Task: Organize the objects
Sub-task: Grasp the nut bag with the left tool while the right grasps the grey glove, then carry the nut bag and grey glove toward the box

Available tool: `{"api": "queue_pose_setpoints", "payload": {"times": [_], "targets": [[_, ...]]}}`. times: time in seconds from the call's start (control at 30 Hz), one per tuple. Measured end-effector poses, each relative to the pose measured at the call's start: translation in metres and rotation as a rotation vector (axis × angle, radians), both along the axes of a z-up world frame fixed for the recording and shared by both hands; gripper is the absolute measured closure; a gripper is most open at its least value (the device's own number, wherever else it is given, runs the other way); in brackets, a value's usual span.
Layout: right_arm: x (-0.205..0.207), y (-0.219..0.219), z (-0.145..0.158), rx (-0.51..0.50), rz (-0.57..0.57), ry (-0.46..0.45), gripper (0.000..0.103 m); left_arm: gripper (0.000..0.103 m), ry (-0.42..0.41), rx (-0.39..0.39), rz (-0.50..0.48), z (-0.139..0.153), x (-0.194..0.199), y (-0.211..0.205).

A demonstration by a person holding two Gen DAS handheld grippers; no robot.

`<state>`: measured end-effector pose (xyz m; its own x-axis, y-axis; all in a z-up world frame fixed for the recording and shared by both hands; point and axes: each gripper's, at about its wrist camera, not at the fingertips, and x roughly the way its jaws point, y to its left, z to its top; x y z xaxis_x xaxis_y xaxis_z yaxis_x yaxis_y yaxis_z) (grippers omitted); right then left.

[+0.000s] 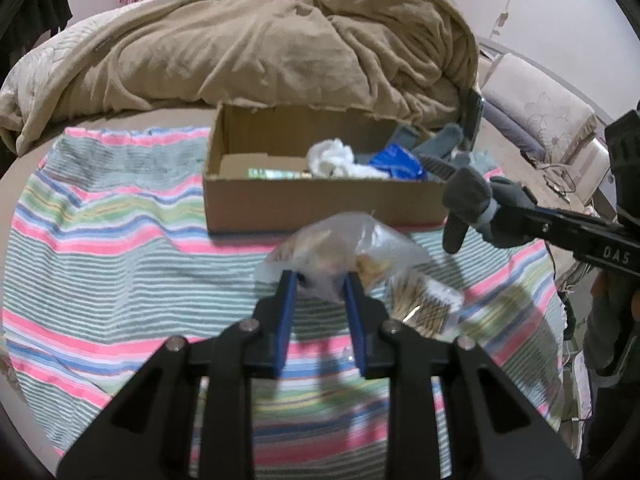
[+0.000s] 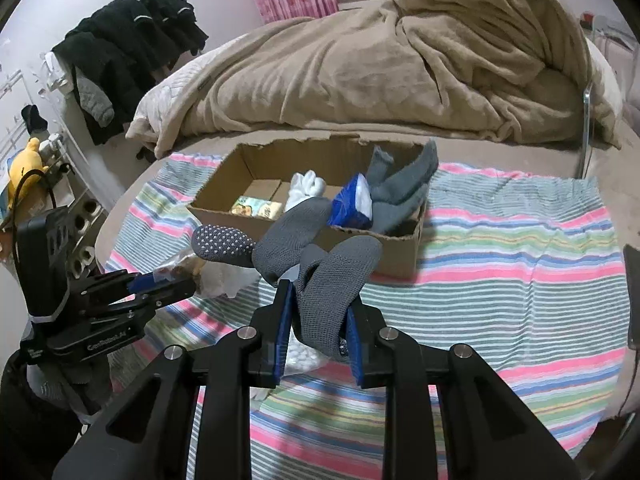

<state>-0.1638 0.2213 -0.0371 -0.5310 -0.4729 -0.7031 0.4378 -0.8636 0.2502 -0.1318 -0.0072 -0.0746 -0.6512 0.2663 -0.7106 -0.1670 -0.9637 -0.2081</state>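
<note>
The left gripper (image 1: 320, 280) pinches a crinkled clear plastic bag of small tan items (image 1: 344, 252), held just above the striped pink, green and blue towel (image 1: 112, 248) spread on the bed. The right gripper (image 2: 318, 300) is pressed onto a pair of grey knit socks with white grip dots (image 2: 320, 276), lifted near the right corner of the open brown cardboard box (image 1: 320, 208). The box sits on the far part of the towel and holds a white crumpled cloth (image 1: 332, 156), a blue packet (image 1: 396, 164), more grey socks (image 2: 400, 184) and a flat printed pack (image 2: 256, 208). A rumpled beige blanket (image 1: 260, 48) lies beyond the box. On the towel, just right of the left gripper, lies another clear packet of tan sticks (image 1: 420, 304).
</note>
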Motion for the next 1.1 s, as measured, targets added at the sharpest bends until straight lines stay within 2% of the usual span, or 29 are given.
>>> {"api": "queue_pose_setpoints", "payload": {"times": [0.07, 0.13, 0.23, 0.27, 0.3, 0.33, 0.37, 0.4, 0.47, 0.5, 0.67, 0.8, 0.9, 0.93, 1.0, 1.1], "targets": [[0.001, -0.001, 0.005, -0.003, 0.002, 0.01, 0.077, 0.092, 0.012, 0.007, 0.003, 0.005, 0.001, -0.002], [0.002, -0.003, 0.011, -0.004, 0.005, 0.022, 0.077, 0.092, 0.021, 0.001, 0.002, 0.009, 0.002, -0.003], [0.003, -0.005, 0.017, -0.007, 0.009, 0.035, 0.077, 0.089, -0.015, -0.004, 0.004, 0.002, -0.003, -0.003], [0.002, -0.006, 0.018, -0.008, 0.01, 0.037, 0.077, 0.082, -0.033, 0.018, 0.004, -0.002, -0.004, -0.005], [0.003, -0.006, 0.019, -0.008, 0.01, 0.038, 0.077, 0.07, -0.061, 0.029, 0.012, -0.006, -0.007, -0.005], [0.003, -0.006, 0.019, -0.008, 0.011, 0.036, 0.077, 0.066, -0.072, 0.025, 0.02, -0.008, -0.009, -0.005], [0.003, -0.007, 0.018, -0.007, 0.012, 0.033, 0.077, 0.055, -0.082, 0.025, 0.038, -0.011, -0.011, -0.005], [0.004, -0.007, 0.017, -0.005, 0.013, 0.03, 0.077, 0.039, -0.085, 0.031, 0.05, -0.013, -0.012, -0.006], [0.003, -0.008, 0.015, 0.001, 0.015, 0.02, 0.077, 0.02, -0.082, 0.053, 0.081, -0.015, -0.011, -0.009], [0.004, -0.009, 0.014, 0.002, 0.015, 0.017, 0.077, 0.019, -0.08, 0.055, 0.092, -0.015, -0.011, -0.009], [0.003, -0.009, 0.009, -0.003, 0.013, 0.005, 0.077, 0.016, -0.08, -0.017, 0.056, -0.018, -0.018, 0.003], [0.001, -0.008, 0.006, -0.009, 0.004, -0.004, 0.077, 0.016, -0.108, -0.094, 0.023, -0.032, -0.032, 0.014], [0.0, -0.006, 0.005, -0.012, -0.003, -0.005, 0.077, 0.018, -0.142, -0.087, -0.012, -0.038, -0.038, 0.016], [0.0, -0.004, 0.006, -0.016, -0.006, -0.005, 0.077, 0.019, -0.135, -0.088, -0.018, -0.038, -0.039, 0.017], [-0.001, -0.002, 0.005, -0.022, -0.014, -0.007, 0.077, 0.043, -0.137, -0.087, -0.029, -0.039, -0.039, 0.017], [-0.002, -0.001, 0.005, -0.03, -0.02, -0.009, 0.077, 0.047, -0.132, -0.078, -0.031, -0.039, -0.038, 0.016]]}}
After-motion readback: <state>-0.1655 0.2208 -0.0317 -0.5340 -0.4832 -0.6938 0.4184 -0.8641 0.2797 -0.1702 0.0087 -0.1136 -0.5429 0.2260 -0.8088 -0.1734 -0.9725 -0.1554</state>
